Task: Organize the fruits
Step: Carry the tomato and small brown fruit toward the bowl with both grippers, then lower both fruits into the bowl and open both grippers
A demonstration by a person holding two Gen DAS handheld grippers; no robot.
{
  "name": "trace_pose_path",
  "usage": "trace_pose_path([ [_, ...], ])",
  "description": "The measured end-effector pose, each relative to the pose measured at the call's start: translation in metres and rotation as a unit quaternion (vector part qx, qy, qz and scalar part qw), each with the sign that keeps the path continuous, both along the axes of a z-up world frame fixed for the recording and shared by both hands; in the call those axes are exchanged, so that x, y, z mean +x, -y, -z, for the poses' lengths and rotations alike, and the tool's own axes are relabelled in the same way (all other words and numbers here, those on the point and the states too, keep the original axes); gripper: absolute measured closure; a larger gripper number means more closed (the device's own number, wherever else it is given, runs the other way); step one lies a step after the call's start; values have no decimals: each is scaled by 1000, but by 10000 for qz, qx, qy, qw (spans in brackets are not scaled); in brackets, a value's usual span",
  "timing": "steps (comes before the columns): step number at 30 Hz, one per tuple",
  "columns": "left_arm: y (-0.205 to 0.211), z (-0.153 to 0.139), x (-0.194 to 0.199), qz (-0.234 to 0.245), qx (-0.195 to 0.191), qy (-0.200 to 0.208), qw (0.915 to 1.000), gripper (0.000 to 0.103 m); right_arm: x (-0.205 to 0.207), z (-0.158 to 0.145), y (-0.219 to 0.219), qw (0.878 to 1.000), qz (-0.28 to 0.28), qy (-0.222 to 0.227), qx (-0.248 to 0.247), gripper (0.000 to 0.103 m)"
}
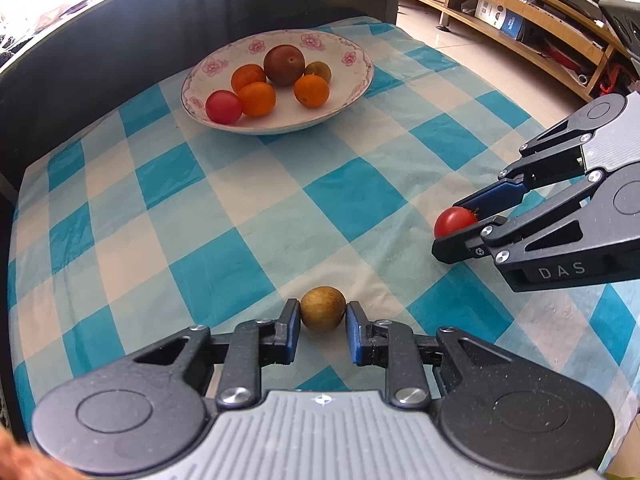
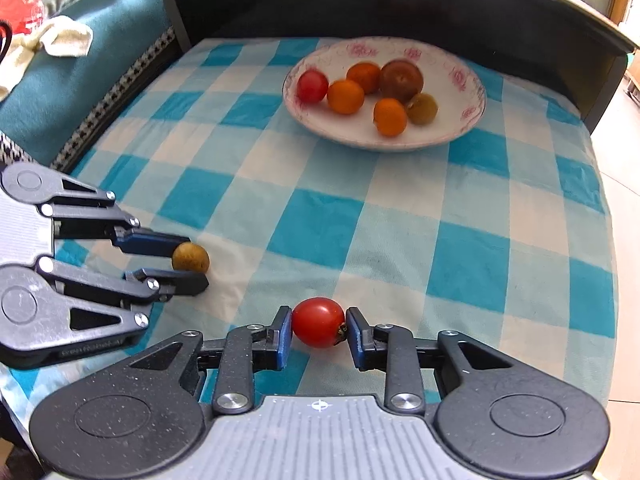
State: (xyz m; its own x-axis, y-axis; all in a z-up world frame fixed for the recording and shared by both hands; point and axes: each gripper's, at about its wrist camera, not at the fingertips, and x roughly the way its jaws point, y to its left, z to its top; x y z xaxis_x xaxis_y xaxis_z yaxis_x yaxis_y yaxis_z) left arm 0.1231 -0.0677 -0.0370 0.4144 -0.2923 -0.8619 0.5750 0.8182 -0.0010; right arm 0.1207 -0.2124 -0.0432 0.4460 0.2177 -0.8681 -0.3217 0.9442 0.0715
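Left gripper [image 1: 322,311] nearest in the left wrist view, fingers pinching a small brown fruit [image 1: 323,308] from both sides, low over the checked cloth [image 1: 256,208]. Right gripper [image 2: 318,322] pinches a red tomato [image 2: 318,322], stem end against its right finger; tomato at cloth level, contact with the cloth unclear. The two grippers are side by side at the near edge, well apart from the plate [image 1: 352,56]. Plate sits at the far end of the cloth, holding three orange fruits, one red, one dark brown-red, one greenish-brown.
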Motion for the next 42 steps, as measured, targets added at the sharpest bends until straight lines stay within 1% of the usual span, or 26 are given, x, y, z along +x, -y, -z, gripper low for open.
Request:
trace_pose_path([
  [4, 3, -9, 8, -52, -60, 157, 9998, 69, 9, -12, 3, 9996, 150, 237, 103, 80],
  [7, 7, -20, 17, -101, -127, 338, 9993, 69, 18, -22, 3, 9985, 215, 487, 83, 80],
  [14, 21, -41, 55, -269, -233, 815, 9960, 69, 54, -36, 4, 9950, 419, 906, 67, 80],
  [18, 25, -42, 82, -427, -295, 993, 9937, 69, 73, -36, 9, 9933, 568, 1005, 56, 79],
  [22, 30, -35, 101, -505, -344, 978, 9933, 69, 86, -30, 8, 9925, 630, 1044, -1, 79],
  [28, 33, -23, 108, -470, -266, 952, 9940, 69, 102, -21, 6, 9926, 577, 1062, -102, 79],
  [34, 35, -15, 113, -485, -256, 920, 9943, 69, 108, -14, 9, 9927, 622, 1021, -159, 79],
  [42, 35, -14, 117, -534, -341, 940, 9936, 69, 110, -13, 14, 9928, 672, 994, -46, 78],
])
